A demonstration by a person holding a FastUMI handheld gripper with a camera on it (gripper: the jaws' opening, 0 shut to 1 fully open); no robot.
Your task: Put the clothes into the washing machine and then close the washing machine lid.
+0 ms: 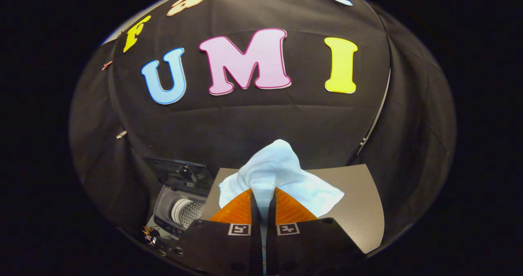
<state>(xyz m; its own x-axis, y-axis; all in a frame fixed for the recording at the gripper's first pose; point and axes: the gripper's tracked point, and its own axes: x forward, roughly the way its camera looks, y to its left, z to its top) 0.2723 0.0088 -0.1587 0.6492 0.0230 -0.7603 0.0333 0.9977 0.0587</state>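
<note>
The gripper (pixel 263 204) has its two fingers drawn almost together, only a thin slit between them, and both press on a pale blue cloth (pixel 278 173) pinched in that slit; the cloth bunches up into a rounded peak just ahead of the fingertips and spreads out to either side of them, a wider flap hanging off to the right; under and beyond the cloth lies a flat grey tabletop (pixel 359 202); off to the left of the fingers, lower and near the table's edge, stands the washing machine (pixel 179 210), its lid (pixel 179 171) raised and tilted back, its perforated metal drum (pixel 191 214) showing in the open top; behind everything hangs the black booth wall (pixel 261 124).
</note>
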